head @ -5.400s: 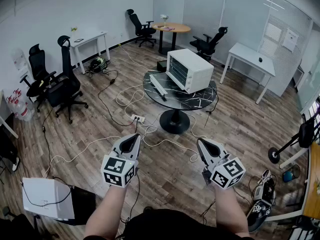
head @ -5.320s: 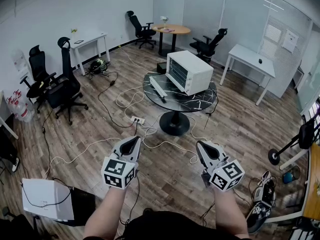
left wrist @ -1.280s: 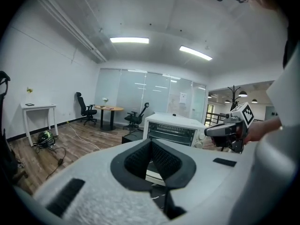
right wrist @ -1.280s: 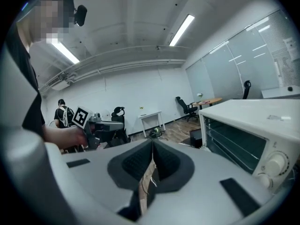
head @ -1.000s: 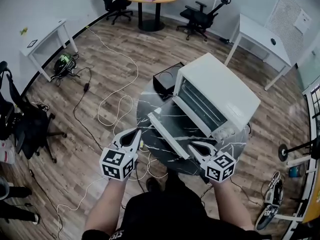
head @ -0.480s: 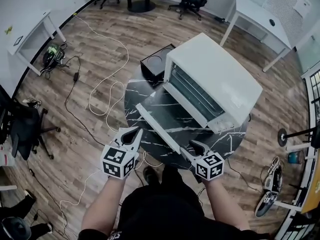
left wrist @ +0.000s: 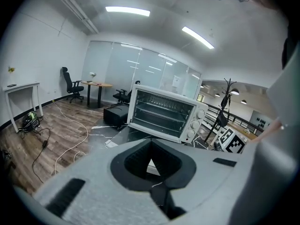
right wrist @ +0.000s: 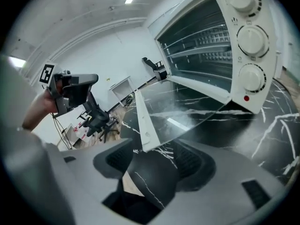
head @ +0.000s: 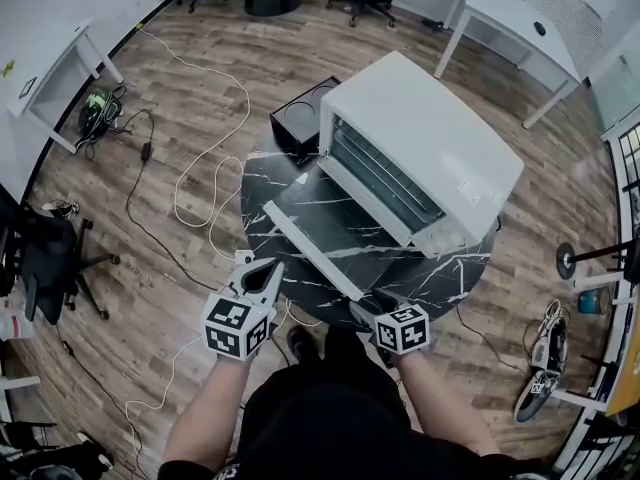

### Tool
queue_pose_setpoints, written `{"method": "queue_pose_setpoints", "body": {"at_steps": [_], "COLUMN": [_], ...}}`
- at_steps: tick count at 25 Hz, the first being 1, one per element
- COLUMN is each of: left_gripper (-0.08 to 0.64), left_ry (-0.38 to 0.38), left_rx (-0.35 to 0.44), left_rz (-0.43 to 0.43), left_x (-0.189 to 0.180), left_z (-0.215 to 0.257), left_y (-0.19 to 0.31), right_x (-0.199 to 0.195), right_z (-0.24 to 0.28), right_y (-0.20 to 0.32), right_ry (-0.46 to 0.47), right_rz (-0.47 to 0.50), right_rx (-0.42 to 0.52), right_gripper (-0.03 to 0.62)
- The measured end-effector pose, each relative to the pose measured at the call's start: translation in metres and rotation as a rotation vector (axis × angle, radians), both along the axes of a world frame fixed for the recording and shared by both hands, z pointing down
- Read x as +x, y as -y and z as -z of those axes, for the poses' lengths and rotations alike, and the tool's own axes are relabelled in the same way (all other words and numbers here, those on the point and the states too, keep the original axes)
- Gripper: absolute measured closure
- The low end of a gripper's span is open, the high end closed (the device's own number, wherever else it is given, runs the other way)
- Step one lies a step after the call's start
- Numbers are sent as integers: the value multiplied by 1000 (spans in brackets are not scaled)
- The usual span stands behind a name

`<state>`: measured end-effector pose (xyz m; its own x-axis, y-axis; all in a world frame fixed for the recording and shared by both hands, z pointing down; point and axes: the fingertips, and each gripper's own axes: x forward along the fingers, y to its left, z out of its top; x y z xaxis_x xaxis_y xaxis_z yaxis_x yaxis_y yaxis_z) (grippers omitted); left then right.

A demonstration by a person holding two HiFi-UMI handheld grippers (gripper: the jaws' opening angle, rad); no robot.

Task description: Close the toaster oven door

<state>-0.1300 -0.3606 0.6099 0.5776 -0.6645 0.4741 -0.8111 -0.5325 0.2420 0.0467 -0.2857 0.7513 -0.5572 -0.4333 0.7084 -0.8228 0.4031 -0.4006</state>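
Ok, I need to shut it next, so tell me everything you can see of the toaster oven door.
The toaster oven door is a glass pane in a white frame, with a white bar along its free edge. It hangs fully open, roughly level, hinged at the toaster oven's lower front, above the black marbled table. The right gripper, jaws just opened, has the door's near corner at its mouth; nothing grips it.
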Motion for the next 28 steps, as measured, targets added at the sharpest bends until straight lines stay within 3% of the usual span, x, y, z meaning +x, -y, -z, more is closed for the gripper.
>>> {"method": "queue_pose_setpoints", "body": {"at_steps": [8,19,28], "left_gripper": [551,551,551], "left_ry": [-14,-53,-102], "left_rx": [13,56,73], "left_rz": [16,39,-14], "left_x": [-10,-38,-13], "left_z": [9,27,38], "left_y": [-3,1,18], "right_x": [-11,2,22], "right_z": [-20,43,95], "right_y": [3,19,46], "right_ry": [-36,-12,110], "right_rz": [40,-103,-236], "right_rx": [-9,68,106], "right_gripper": [338,361,341]}}
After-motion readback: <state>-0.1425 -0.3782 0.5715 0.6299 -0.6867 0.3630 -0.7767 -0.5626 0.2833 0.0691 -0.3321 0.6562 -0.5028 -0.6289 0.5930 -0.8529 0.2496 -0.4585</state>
